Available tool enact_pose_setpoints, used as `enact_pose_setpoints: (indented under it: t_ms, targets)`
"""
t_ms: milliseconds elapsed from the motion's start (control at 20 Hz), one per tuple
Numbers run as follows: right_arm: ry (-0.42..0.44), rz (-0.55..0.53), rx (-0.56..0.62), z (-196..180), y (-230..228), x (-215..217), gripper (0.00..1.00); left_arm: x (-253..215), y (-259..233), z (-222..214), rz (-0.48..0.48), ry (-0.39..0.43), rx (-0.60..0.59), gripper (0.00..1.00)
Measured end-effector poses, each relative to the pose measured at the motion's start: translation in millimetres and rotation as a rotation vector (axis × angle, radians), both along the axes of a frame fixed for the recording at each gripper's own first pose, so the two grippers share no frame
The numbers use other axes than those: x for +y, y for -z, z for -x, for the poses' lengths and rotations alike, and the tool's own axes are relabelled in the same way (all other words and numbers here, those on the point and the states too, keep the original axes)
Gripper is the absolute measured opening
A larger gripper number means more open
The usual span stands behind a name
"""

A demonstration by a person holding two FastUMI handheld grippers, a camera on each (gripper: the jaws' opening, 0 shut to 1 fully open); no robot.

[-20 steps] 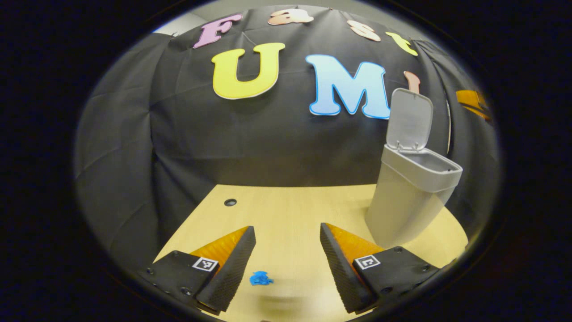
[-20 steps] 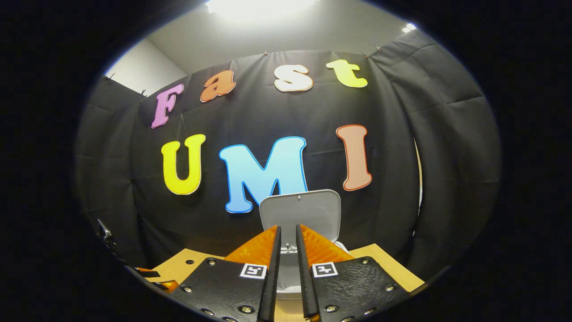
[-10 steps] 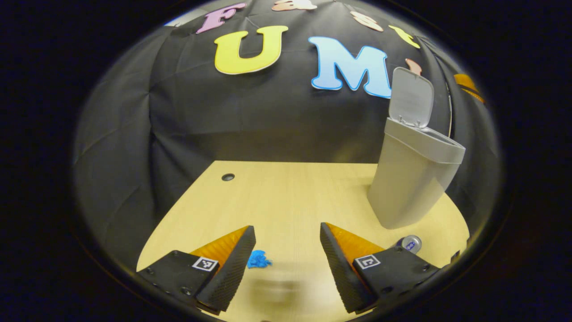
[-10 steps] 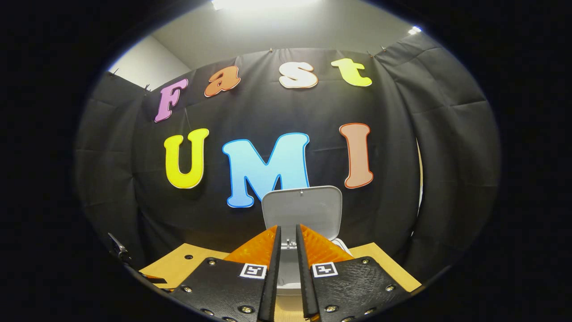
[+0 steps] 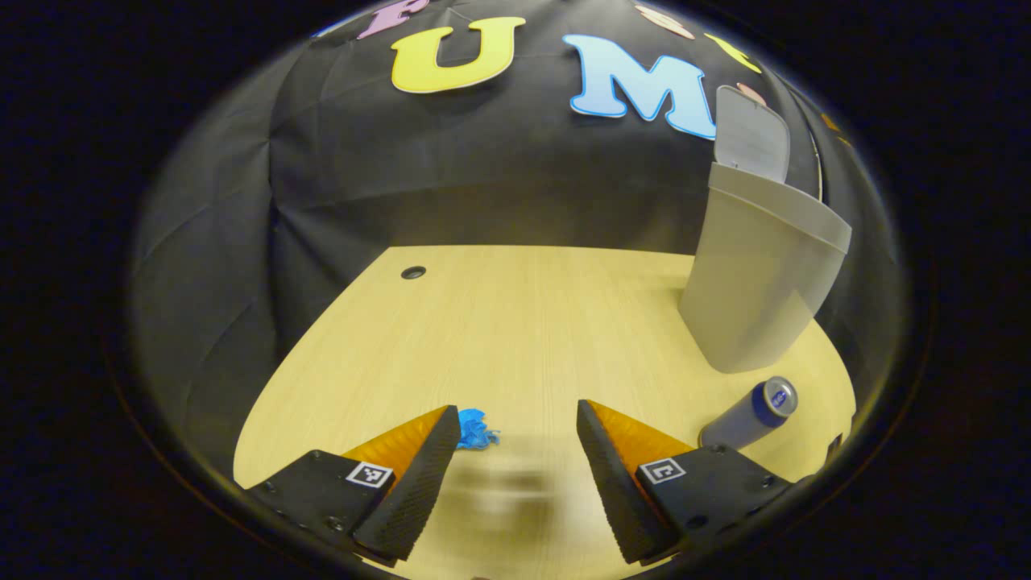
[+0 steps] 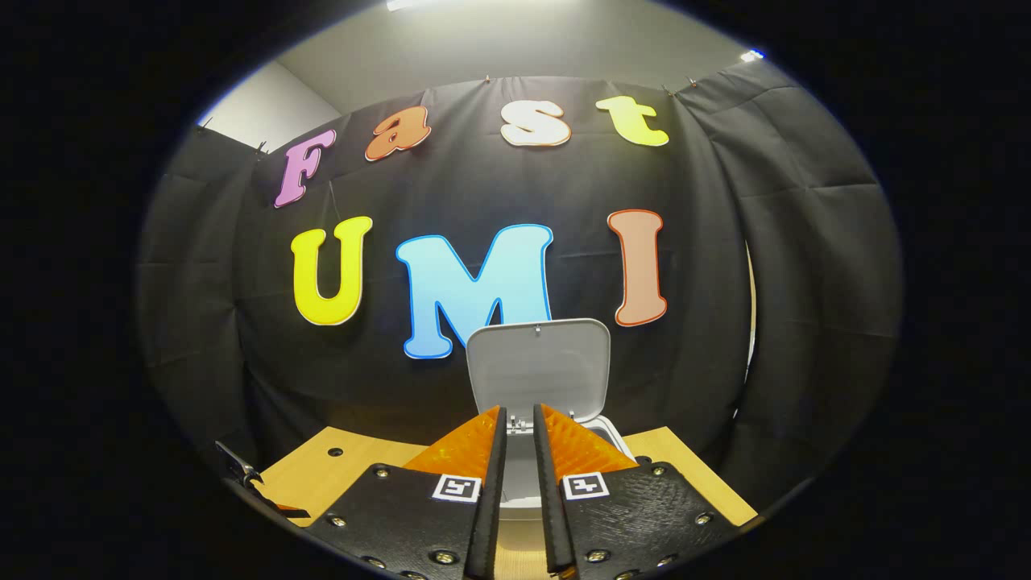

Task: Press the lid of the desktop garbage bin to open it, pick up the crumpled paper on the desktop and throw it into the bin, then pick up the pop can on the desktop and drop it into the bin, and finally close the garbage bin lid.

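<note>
In the left gripper view, a small blue crumpled paper [image 5: 477, 429] lies on the wooden desktop [image 5: 515, 322], just beside my left gripper's left fingertip. My left gripper [image 5: 517, 412] is open above the desk with nothing between its fingers. The grey bin [image 5: 757, 282] stands at the right with its lid [image 5: 751, 133] raised upright. A pop can [image 5: 749, 412] lies on its side in front of the bin. In the right gripper view, my right gripper [image 6: 519, 411] is shut on nothing, high in front of the bin's upright lid [image 6: 538, 366] and open rim [image 6: 606, 429].
A small round hole [image 5: 413, 272] sits in the desktop near its far left corner. The black cloth wall closes off the back and sides. The desk's near right edge runs just past the can.
The left gripper has tilted down and moved toward the desk; the paper now sits by its left fingertip and the can has come into view. The right gripper has barely shifted.
</note>
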State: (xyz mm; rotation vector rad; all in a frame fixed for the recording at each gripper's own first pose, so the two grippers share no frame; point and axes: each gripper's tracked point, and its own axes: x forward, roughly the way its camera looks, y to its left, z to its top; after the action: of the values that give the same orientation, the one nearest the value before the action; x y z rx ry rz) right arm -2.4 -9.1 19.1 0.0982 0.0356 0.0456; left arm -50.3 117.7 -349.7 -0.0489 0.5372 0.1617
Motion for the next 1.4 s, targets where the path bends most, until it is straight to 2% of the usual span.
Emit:
enact_pose_setpoints:
  t_ms: [200, 600, 1000, 1200, 1250, 1400]
  targets:
    - [0.002, 0.009, 0.039, 1, 13, 0, 0.23, 1, 20, 0, 0.011, 0.002, 0.027, 0.96]
    - [0.010, 0.022, 0.088, 2, 28, -4, 0.23, 34, 42, -8, -0.046, -0.049, 0.065, 0.94]
    - [0.032, 0.037, 0.132, 1, 40, -11, 0.23, 51, 70, -32, -0.061, -0.042, 0.110, 0.96]
    - [0.054, 0.037, 0.143, 2, 42, -17, 0.23, 53, 83, -39, -0.063, -0.030, 0.133, 0.92]
    - [0.059, 0.035, 0.146, 4, 44, -18, 0.23, 54, 84, -40, -0.065, -0.030, 0.137, 0.96]
    - [0.077, 0.028, 0.157, 5, 48, -24, 0.23, 55, 91, -42, -0.062, -0.030, 0.147, 0.91]
